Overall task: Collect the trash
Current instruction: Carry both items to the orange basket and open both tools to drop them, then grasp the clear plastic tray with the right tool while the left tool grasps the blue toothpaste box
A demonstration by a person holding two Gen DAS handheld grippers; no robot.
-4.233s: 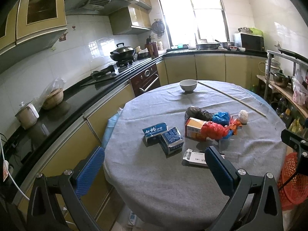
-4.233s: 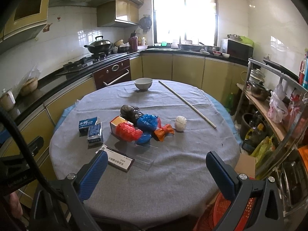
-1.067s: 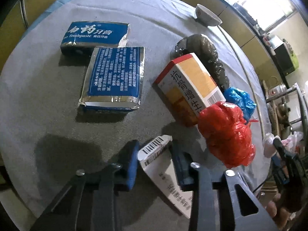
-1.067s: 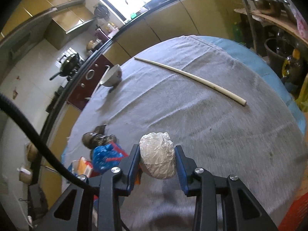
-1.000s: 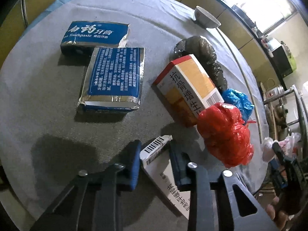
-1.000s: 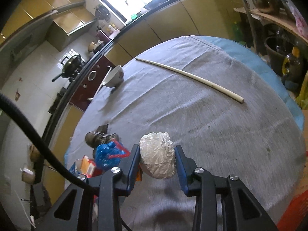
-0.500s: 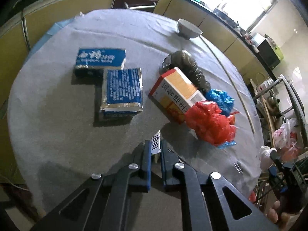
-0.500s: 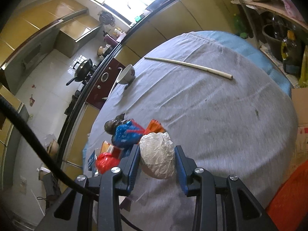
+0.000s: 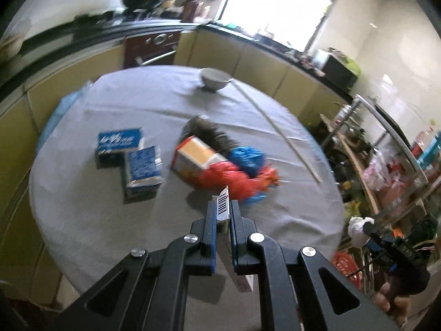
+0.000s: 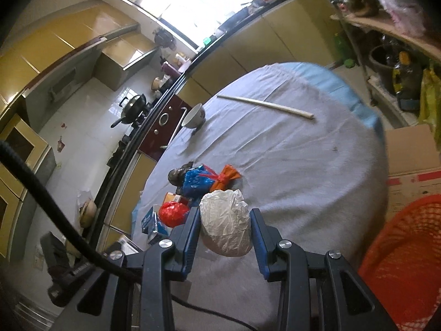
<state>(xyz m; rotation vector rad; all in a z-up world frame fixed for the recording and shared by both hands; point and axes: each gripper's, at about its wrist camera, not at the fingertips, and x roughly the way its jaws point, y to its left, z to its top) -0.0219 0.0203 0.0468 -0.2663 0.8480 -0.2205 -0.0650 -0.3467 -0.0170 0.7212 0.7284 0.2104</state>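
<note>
Trash: foil ball (image 10: 226, 222) light, crushable; flat carton (image 9: 222, 205) stiff, thin.
Right fingers (image 10: 190, 227): hugging ball's sides.
Left fingers (image 9: 210, 220): narrow, pinching carton's end.
Basket (image 10: 399, 251): four o'clock.

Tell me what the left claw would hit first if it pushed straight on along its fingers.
Probably the red bag just beyond the left claw and its pinched flat box; blur leaves depth uncertain.

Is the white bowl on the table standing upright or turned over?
Upright. The white bowl shows its open mouth upward on the grey table.
</note>
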